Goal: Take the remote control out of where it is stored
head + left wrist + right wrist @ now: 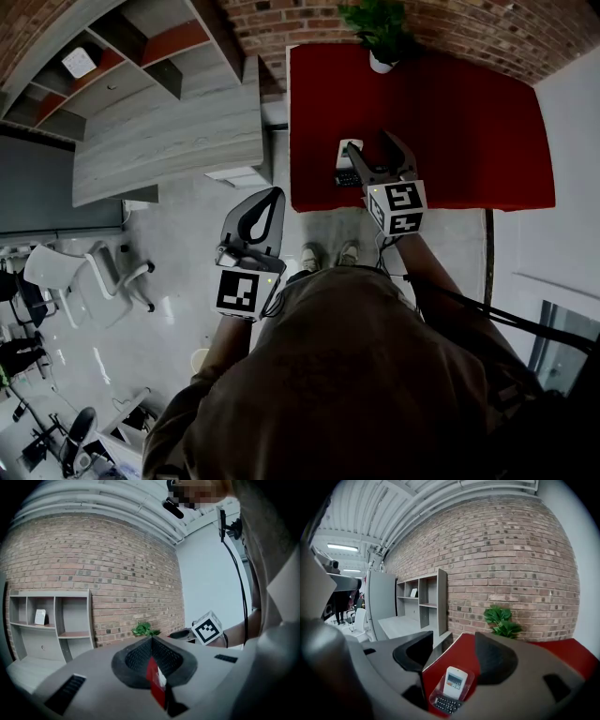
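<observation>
While the right gripper hangs, jaws wide apart, over the remote control, a low pinch could drag its clear holder off the bench

From my seat the remote looks like smooth white plastic, lying in a clear, glossy plastic case. The table is matt red and the wall is rough brick. The left gripper and right gripper are matt grey plastic; the left's dark pads are finely textured. The desk shows pale wood grain, and the floor has a slight sheen.
</observation>
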The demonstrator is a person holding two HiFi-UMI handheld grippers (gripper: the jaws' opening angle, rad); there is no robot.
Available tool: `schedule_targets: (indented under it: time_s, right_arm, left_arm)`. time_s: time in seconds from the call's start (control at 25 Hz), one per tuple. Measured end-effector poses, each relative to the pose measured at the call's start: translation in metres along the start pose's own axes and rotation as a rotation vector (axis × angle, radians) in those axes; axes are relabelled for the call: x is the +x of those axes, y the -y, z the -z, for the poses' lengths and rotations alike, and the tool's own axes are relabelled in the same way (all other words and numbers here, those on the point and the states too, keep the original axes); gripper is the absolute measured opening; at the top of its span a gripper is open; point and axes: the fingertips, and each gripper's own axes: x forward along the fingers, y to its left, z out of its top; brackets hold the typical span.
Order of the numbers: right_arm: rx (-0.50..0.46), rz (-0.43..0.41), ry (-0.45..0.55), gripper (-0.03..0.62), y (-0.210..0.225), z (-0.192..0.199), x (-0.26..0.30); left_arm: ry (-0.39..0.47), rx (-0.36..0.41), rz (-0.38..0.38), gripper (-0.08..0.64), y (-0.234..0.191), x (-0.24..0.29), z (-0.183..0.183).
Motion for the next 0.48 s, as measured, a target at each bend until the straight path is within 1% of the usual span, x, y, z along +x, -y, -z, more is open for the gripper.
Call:
schedule_targets:
  time_s: [0.36, 0.48]
  right_arm:
    - [0.011, 0.008, -0.072, 0.268, -0.001, 0.027, 0.023]
    - [0.02, -0.002, -0.084, 0.273, -0.002, 0.035, 0.029]
  left_arm:
    - [0.0, -0.012, -0.008, 0.009, -0.006, 0.002, -0.003]
    - [-0.005, -0.014, -0.006, 0.009, -0.007, 0.004, -0.003]
